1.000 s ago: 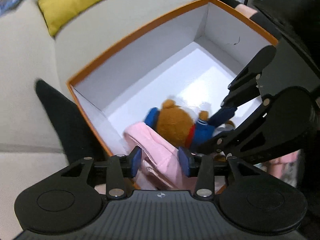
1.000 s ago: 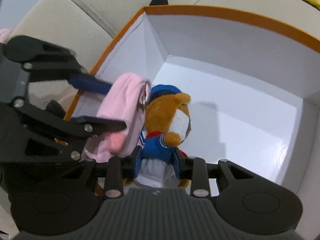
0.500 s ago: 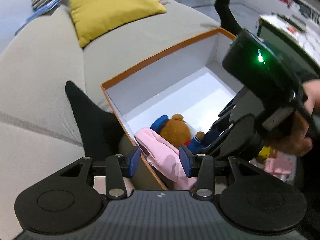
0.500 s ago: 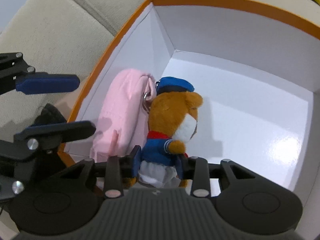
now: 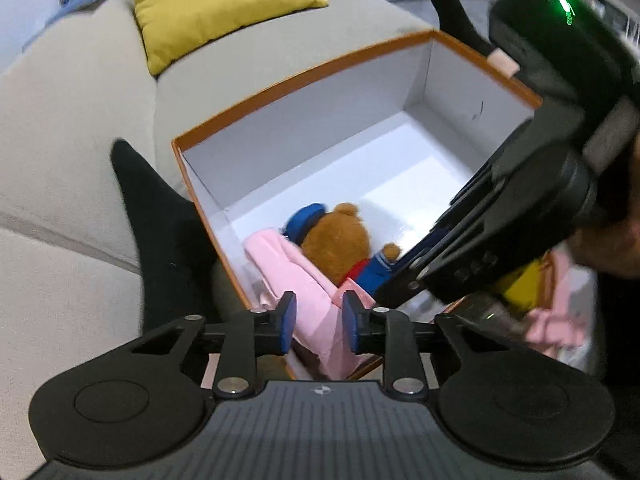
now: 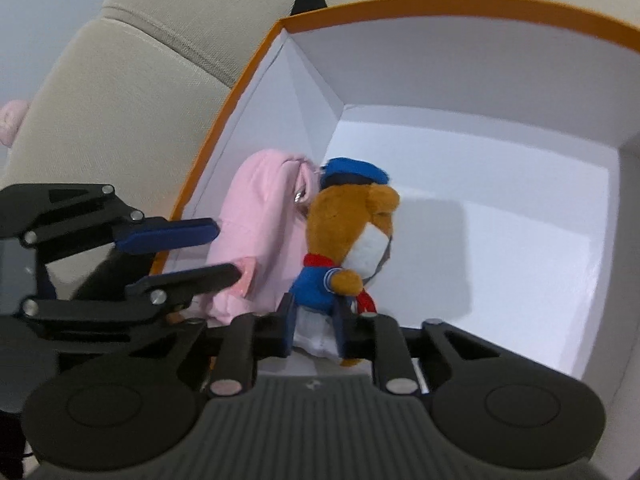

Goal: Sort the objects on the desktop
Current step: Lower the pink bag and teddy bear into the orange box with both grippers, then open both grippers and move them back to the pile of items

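The right gripper (image 6: 314, 330) is clenched on the sailor bear's (image 6: 352, 240) white lower body, at six o'clock in the orange-rimmed box (image 6: 460, 4); the left gripper (image 5: 316, 322) is closing, the pink pouch (image 5: 296, 280) between its jaws, untouched, leaning at the bear's nine o'clock.

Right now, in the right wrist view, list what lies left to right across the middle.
left gripper → pink plush → sailor teddy bear → bare white floor of the orange-rimmed box
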